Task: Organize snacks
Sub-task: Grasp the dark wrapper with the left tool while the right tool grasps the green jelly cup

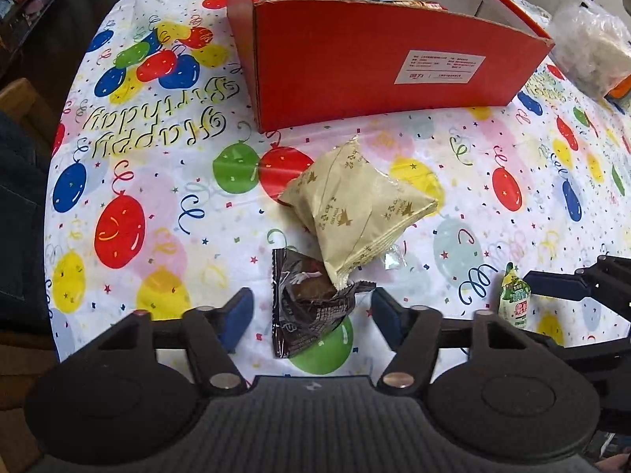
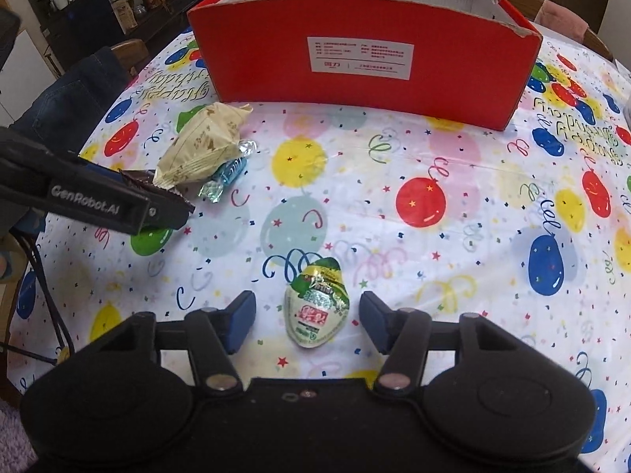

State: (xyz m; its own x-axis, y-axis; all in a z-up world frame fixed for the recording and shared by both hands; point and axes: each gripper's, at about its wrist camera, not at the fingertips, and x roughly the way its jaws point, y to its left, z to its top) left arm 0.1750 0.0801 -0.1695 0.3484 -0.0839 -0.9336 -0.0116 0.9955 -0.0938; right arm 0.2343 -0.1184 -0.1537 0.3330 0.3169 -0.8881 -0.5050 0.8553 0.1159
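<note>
A red cardboard box (image 1: 355,71) stands open at the back of the table, with several snacks inside; it also shows in the right wrist view (image 2: 363,59). My left gripper (image 1: 311,311) is open, its jaws either side of a dark brown snack packet (image 1: 303,307). A cream packet (image 1: 355,205) lies partly over the brown one. My right gripper (image 2: 307,315) is open around a green-and-white egg-shaped snack (image 2: 317,307), which lies on the tablecloth. A small silver-blue candy (image 2: 224,177) lies beside the cream packet (image 2: 201,149).
A balloon-print "Happy Birthday" tablecloth (image 2: 434,197) covers the table. A clear plastic bag (image 1: 591,43) sits at the far right. The left gripper's arm (image 2: 98,201) reaches in from the left in the right wrist view. A chair with dark cloth (image 2: 79,90) stands at the left edge.
</note>
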